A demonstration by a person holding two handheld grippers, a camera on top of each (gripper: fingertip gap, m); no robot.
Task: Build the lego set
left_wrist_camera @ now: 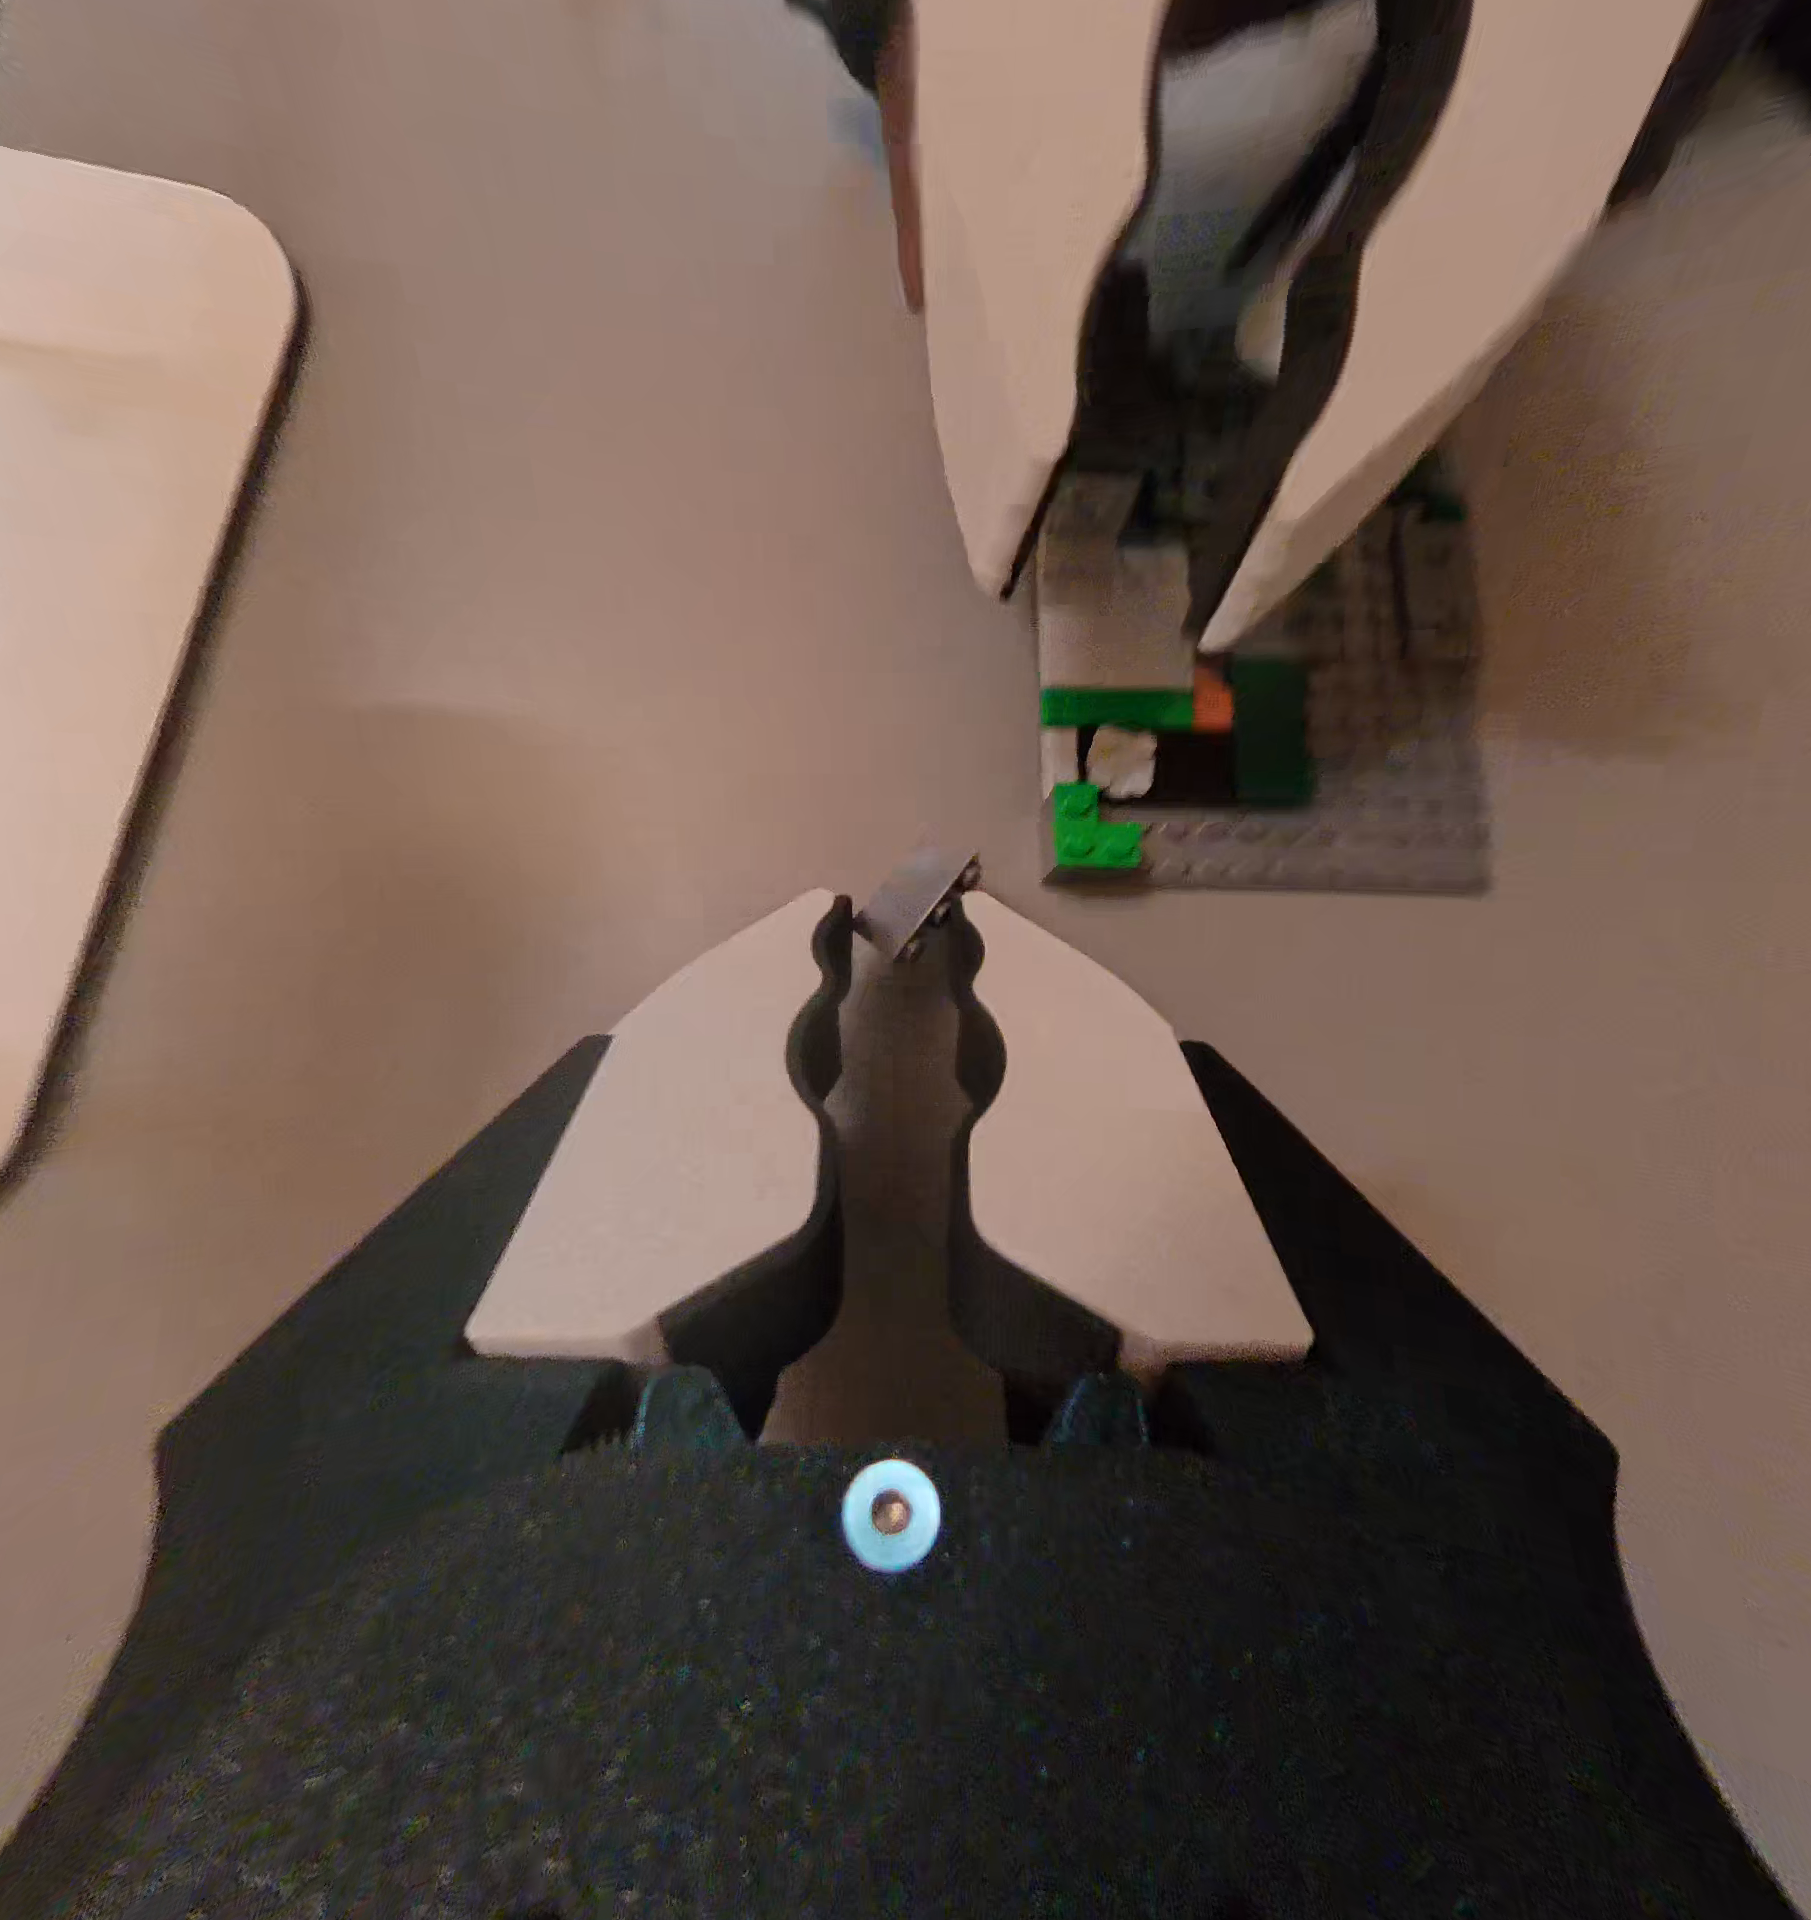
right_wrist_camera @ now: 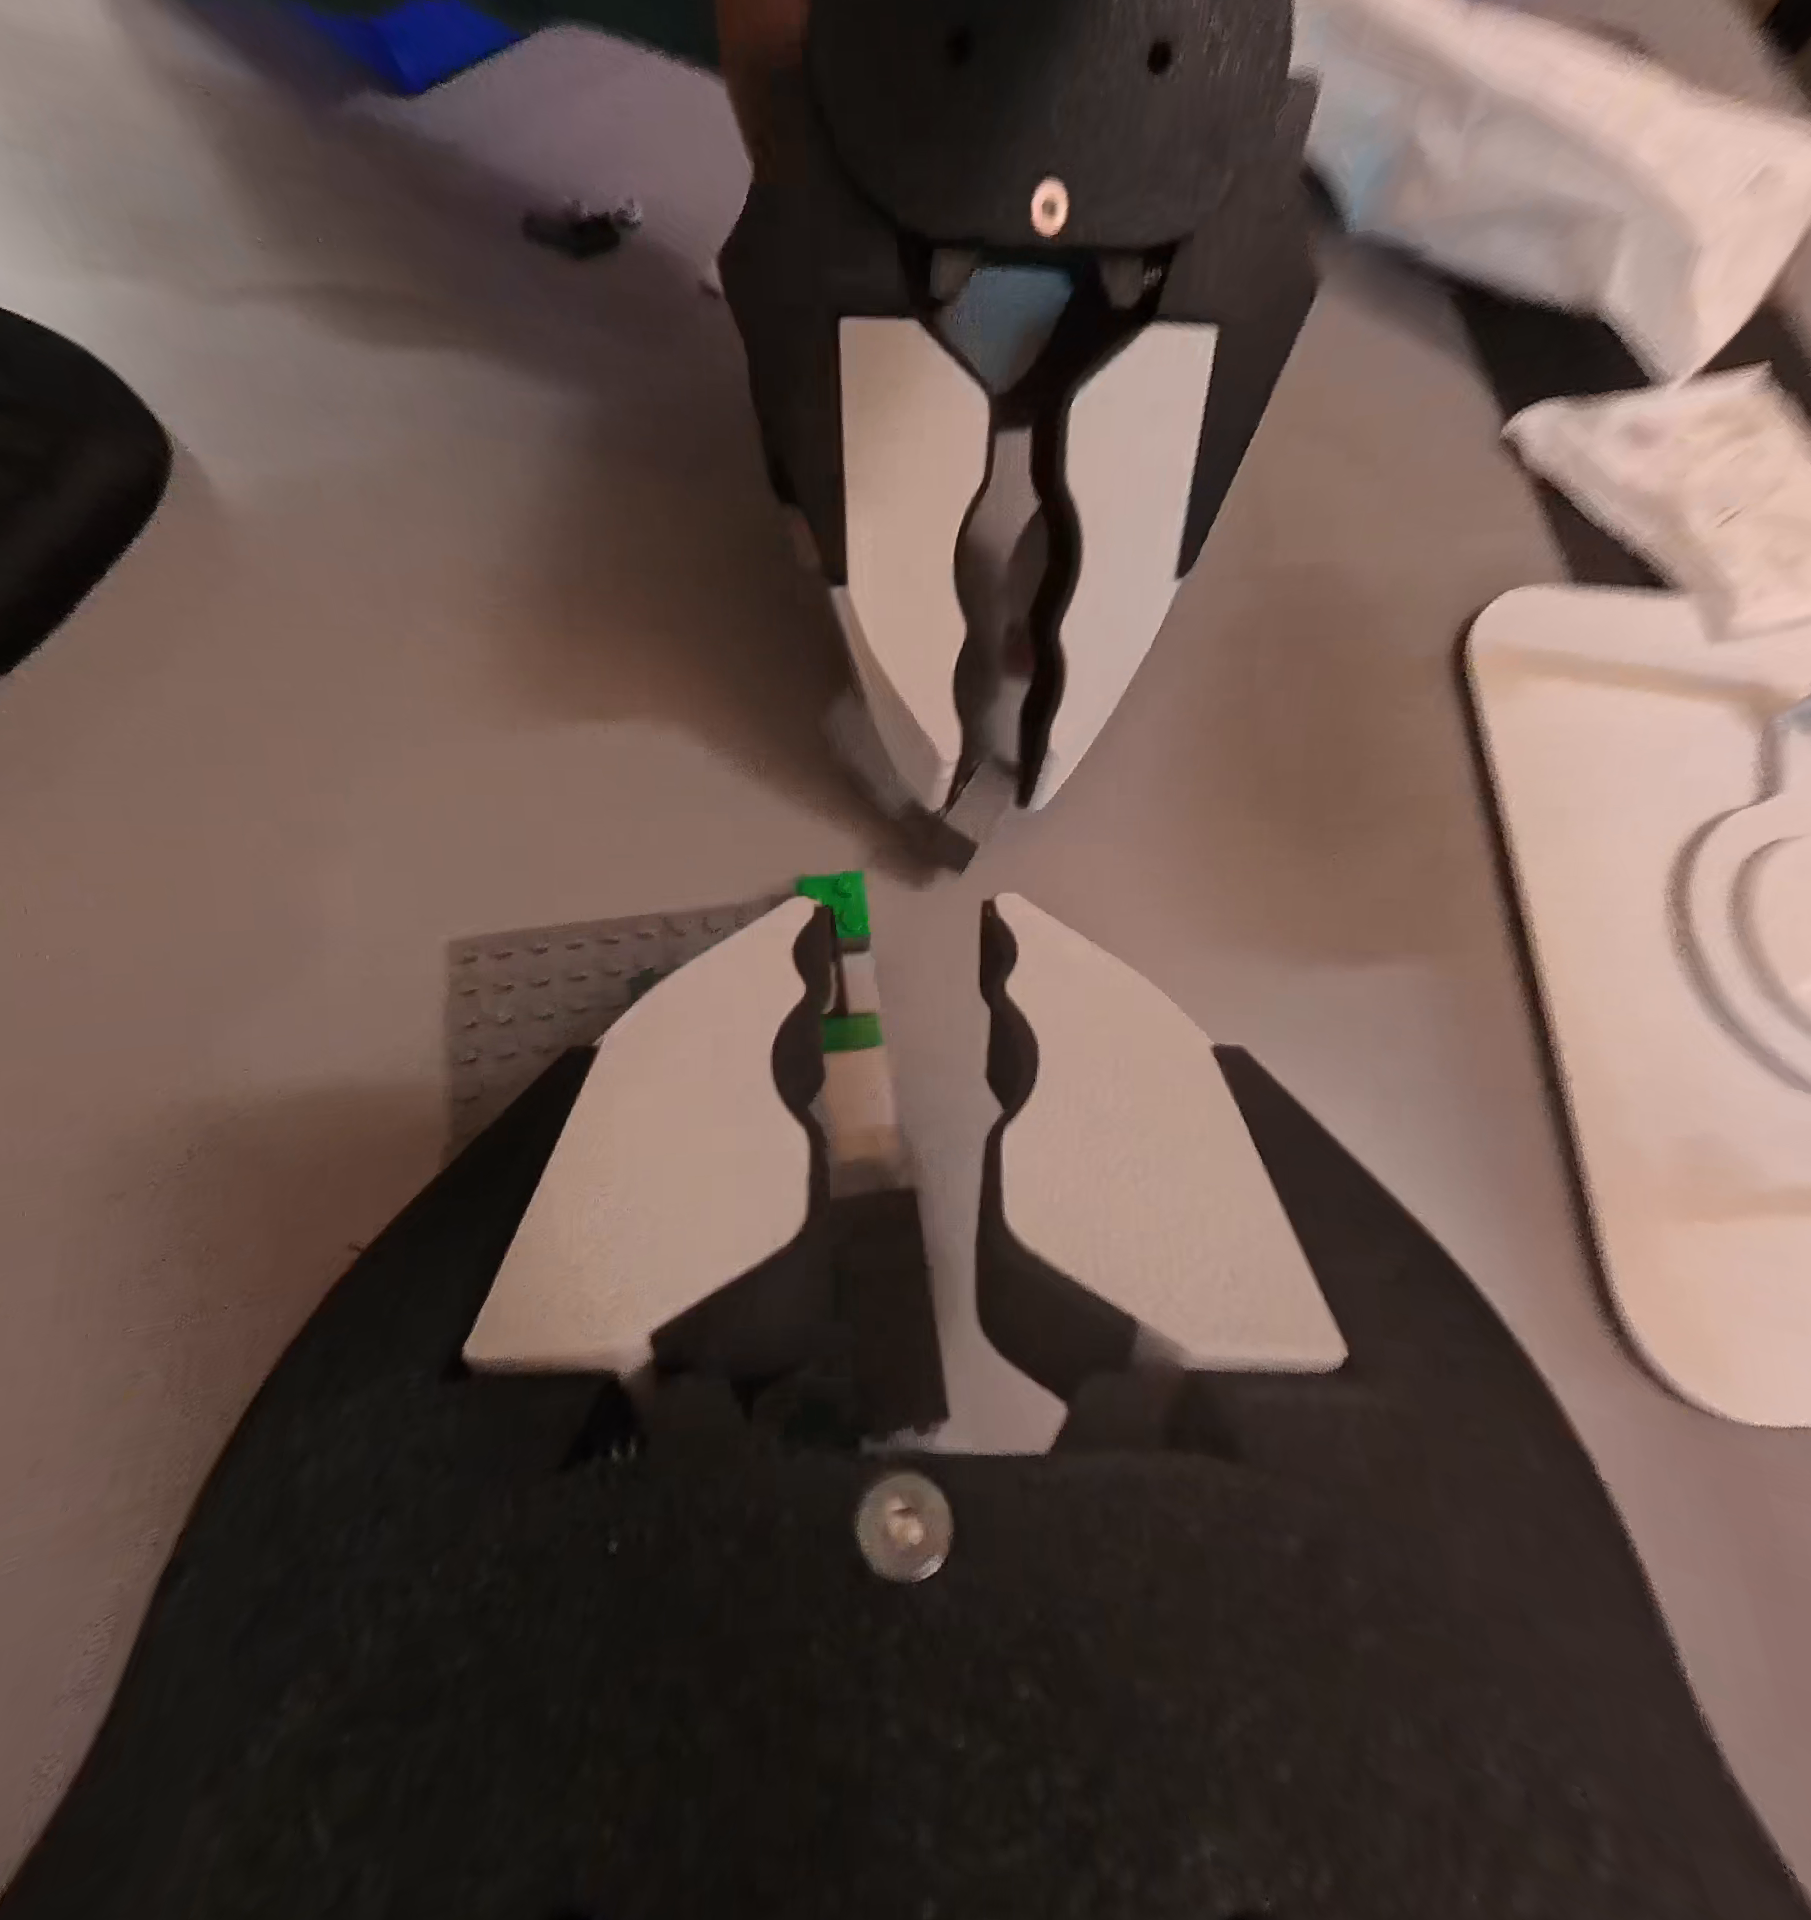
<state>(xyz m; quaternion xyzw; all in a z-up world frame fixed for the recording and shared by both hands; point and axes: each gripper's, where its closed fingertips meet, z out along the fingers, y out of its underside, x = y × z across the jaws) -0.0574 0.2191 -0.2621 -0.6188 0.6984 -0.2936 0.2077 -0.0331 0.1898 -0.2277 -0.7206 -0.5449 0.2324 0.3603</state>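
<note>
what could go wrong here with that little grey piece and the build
1. The left hand-held gripper pinches the grey piece only at its fingertips, and the piece sits tilted, so it could slip or go on crooked.
2. The right hand-held gripper is open over the build on the grey baseplate. As the two close in, they might bump and knock the green bricks.

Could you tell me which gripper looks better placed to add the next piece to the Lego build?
Probably the left gripper: it is shut on a small grey studded Lego plate, just off the grey studded baseplate. The right gripper is open and empty, over the build near the bright green corner brick.
</note>
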